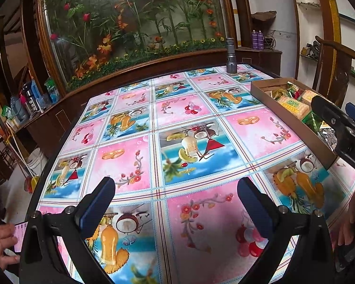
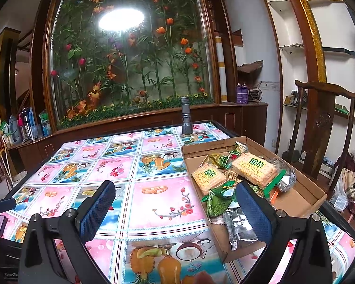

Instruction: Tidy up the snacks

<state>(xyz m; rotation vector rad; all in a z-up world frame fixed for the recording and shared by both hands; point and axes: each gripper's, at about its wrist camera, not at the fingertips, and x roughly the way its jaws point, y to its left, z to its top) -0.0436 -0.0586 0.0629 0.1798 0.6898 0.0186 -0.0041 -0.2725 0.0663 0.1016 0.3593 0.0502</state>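
A shallow cardboard box (image 2: 295, 198) sits on the right of the table and holds the snacks: two biscuit packs (image 2: 254, 169) with green print, green wrappers (image 2: 216, 201) and silver packets (image 2: 240, 228). My right gripper (image 2: 176, 209) stands open low over the table, with its right finger beside the box's near left wall and nothing between its fingers. My left gripper (image 1: 176, 204) hangs open over the bare tablecloth, left of the box (image 1: 293, 116), and is empty. In the left wrist view the right gripper's fingers (image 1: 331, 116) reach over the box.
A fruit-print cloth (image 1: 189, 146) covers the table. A grey flashlight (image 2: 186, 116) stands upright at the far edge. A wooden chair (image 2: 324, 127) stands at the right behind the box. A glass flower display (image 2: 130, 59) backs the table. A hand (image 1: 2, 243) holds a phone at the lower left.
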